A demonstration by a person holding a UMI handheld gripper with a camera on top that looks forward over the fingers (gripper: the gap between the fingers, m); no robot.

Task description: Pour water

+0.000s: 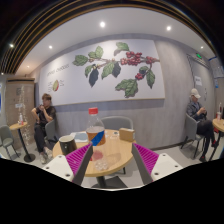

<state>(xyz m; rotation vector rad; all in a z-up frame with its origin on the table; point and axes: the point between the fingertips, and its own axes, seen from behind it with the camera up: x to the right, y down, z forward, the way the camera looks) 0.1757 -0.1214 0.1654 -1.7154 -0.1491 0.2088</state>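
A bottle [94, 128] with a red cap and amber liquid stands on the round wooden table [120, 153], just ahead of my left finger. A blue strip crosses its lower part. What looks like a clear glass [100, 160] stands on the table in front of the bottle, hard to make out. A dark cup [67, 143] stands to the left of the bottle. My gripper [112, 162] is open and empty, its magenta pads [79, 158] spread wide on either side of the near table edge.
A grey chair [118, 124] stands behind the table. A person [43, 115] sits at a small table at the left, and another person [197, 108] sits at the right. A wall with a leaf mural [112, 68] is beyond.
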